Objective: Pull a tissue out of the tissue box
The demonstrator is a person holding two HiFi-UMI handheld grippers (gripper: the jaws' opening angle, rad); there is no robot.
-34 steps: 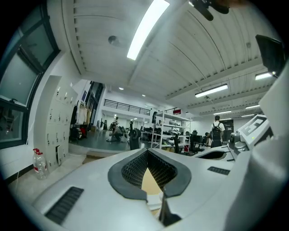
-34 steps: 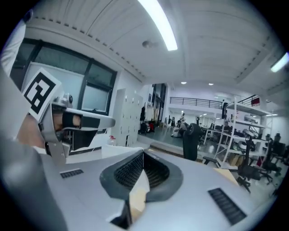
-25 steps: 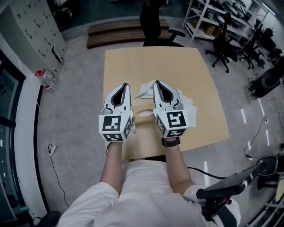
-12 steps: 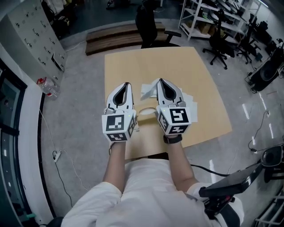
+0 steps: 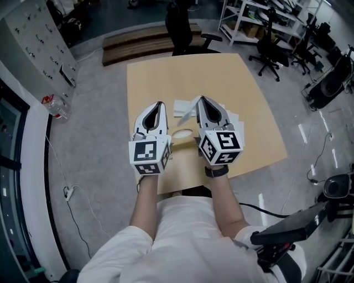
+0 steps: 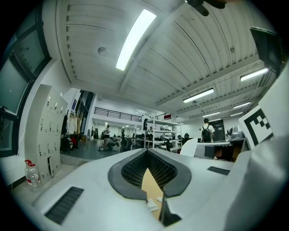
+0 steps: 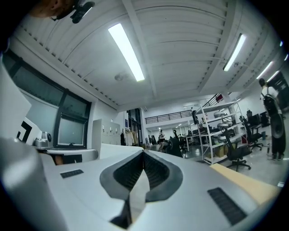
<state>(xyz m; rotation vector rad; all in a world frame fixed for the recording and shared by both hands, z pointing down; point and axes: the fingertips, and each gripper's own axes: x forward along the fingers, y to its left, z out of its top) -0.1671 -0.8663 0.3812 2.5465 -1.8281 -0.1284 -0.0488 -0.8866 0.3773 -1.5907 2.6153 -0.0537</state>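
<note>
**Right gripper clamps a tissue over the box on a workshop table**

A pale wooden table (image 5: pixel 166 72) stands on a grey floor in a workshop-like room, seen from above the person's head. Nearest, both forearms reach toward 12 o'clock, each hand carrying a gripper level over the table's near part. The left gripper (image 5: pixel 159 105), at 11 o'clock, has its jaws closed tip to tip with nothing between them; only table shows through the gap behind the tips. The right gripper (image 5: pixel 199 99), at 1 o'clock, is clenched on a white tissue (image 5: pixel 184 109), which sticks out from its tips toward 9 o'clock. Between the two grippers lies the tissue box (image 5: pixel 185 143), tan with an oval opening on top. At 3 o'clock of the right gripper, loose tissues (image 5: pixel 235 122) lie on the table. Farther off, an office chair (image 5: pixel 178 25) stands at 12 o'clock beyond the table. Shelves (image 5: pixel 243 16) stand at 1 o'clock, and a bottle (image 5: pixel 57 106) lies on the floor at 10 o'clock.
</note>
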